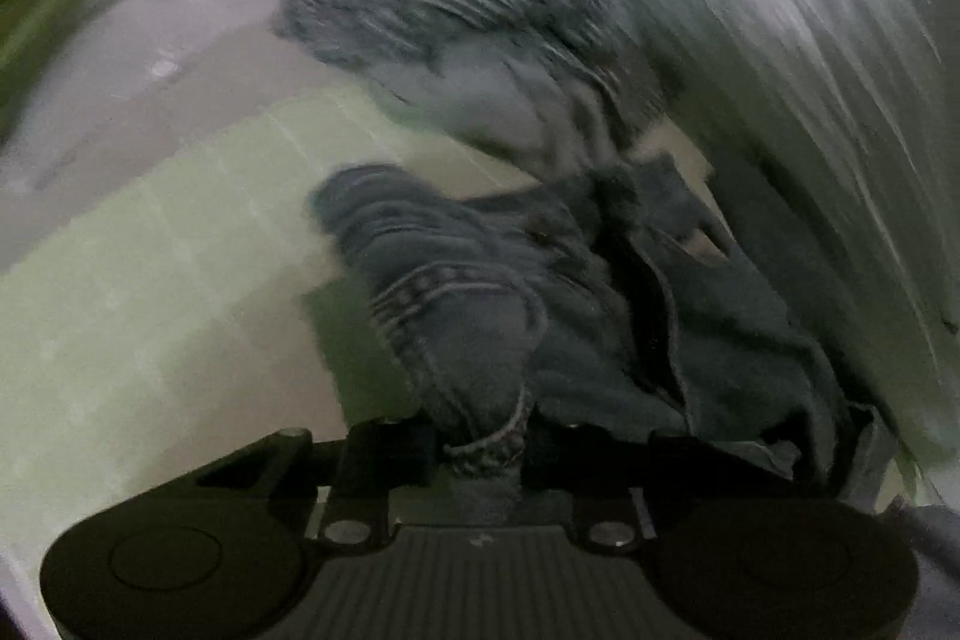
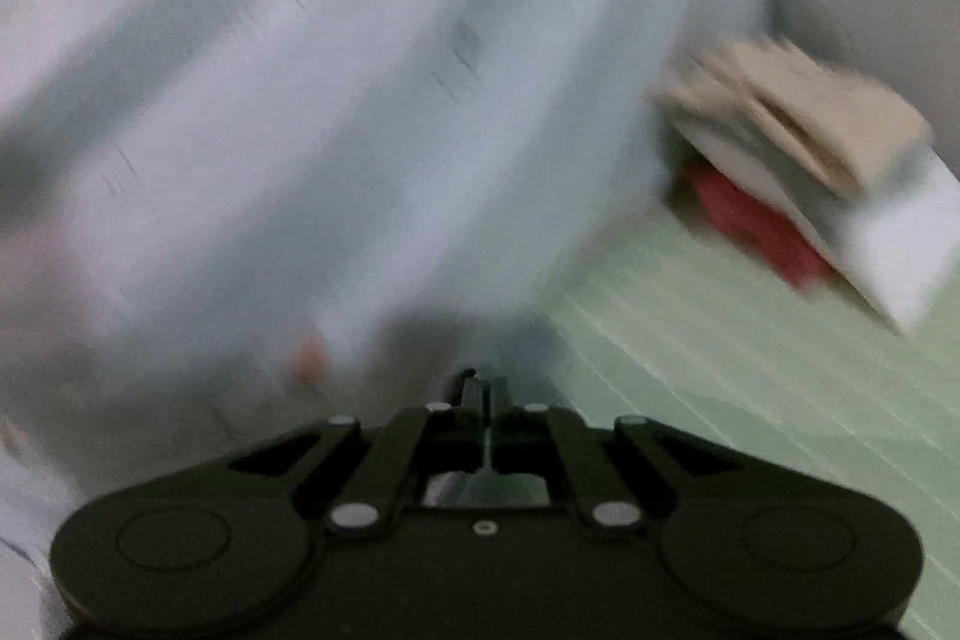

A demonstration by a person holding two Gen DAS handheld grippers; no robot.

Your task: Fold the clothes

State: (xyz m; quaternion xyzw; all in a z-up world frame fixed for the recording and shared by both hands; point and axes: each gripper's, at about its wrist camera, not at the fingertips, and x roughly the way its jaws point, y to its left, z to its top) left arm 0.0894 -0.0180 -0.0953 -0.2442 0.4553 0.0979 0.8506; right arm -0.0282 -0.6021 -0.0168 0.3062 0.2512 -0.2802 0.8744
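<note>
1. Bunching between the closed fingers of the left claw (image 1: 480,451), a fold of crumpled blue denim garment (image 1: 510,304) is gripped above the pale green striped surface (image 1: 150,280).
2. Pale white patterned fabric (image 1: 780,70) is seen draped beside it.
3. Shut tight, the right claw (image 2: 480,394) is held against that fabric; whether cloth is pinched cannot be told.
4. A folded beige, white and red stack (image 2: 810,130) is seen at the right.

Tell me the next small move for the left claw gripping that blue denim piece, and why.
Probably lift the left claw slightly and draw the crumpled blue denim garment out over the pale green ribbed surface. The denim is pinched at a seam and bunched against the white patterned sheet, so it needs spreading before any fold.
</note>
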